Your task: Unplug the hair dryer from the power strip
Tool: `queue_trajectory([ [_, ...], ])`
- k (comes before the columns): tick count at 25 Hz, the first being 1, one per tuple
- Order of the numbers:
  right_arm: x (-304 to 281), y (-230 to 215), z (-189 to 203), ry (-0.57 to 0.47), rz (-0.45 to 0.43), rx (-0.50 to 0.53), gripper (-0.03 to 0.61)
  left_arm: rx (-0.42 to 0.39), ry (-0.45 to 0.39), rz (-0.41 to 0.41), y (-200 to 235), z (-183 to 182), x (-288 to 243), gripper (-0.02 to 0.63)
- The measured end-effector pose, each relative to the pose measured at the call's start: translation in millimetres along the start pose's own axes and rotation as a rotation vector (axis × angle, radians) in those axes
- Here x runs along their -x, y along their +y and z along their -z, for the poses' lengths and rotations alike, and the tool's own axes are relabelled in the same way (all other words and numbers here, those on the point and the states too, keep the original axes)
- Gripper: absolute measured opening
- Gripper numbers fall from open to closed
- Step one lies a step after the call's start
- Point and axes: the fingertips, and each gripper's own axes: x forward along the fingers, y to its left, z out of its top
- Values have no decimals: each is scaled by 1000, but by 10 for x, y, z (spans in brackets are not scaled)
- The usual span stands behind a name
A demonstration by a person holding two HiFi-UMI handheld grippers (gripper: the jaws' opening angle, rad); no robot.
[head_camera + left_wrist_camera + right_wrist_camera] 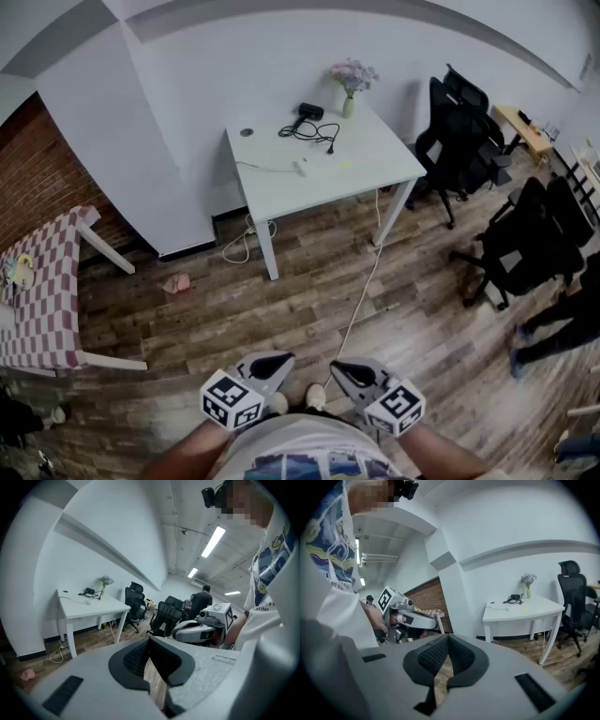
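- The left gripper (277, 359) and the right gripper (339, 368) each have their fingers (133, 660) pressed together, with nothing between them.
- The hair dryer (308, 112) lies far ahead of both fingertips, at the back of the white desk (375, 159).
- A white cable (361, 300) trails across the wooden floor from the desk to just ahead of the fingers. Walking in could snag it and drag things off the desk.
- The power strip (302, 167) looks like a small, light white block. A pull with one set of fingers could lift it instead of freeing the plug.
- From this far off I cannot tell whether the plug is seated.
- A vase of flowers (350, 94) stands just beside the dryer, and a tug on the black cord (319, 136) might tip it.
- The dryer is compact, black and probably hard plastic.
- Its cord is thin and lies in loose loops.
- The desk top is smooth and matt.
- The finger pads are dark, curved and mesh-textured.
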Motion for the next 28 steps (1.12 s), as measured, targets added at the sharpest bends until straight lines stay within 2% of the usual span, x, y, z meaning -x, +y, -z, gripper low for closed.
queue_trajectory([
  [3,21,-191,32,-41,2,38,-3,0,-1,2,-12,-32,-102,3],
  [10,110,-323,13,-60,-14,49,-3,-13,1,-3,-82,-88,-275,3],
  [14,160,-457,44,-55,-6,3,-3,-15,0,-16,-109,-117,-374,3],
  [17,188,-529,43,-88,-19,12,-3,-19,-7,-28,-116,-119,-440,4],
  [20,198,-612,74,-76,-24,6,-2,-7,-15,-49,-94,-109,-519,4],
  [22,193,-670,96,-71,-25,-6,-1,-6,-10,-56,-71,-106,-581,5],
  [25,117,-776,90,-67,-13,-17,37,-8,-2,-58,35,-121,-641,5],
  [28,-28,-961,36,-61,14,-21,29,-12,-10,-44,238,-207,-742,5],
])
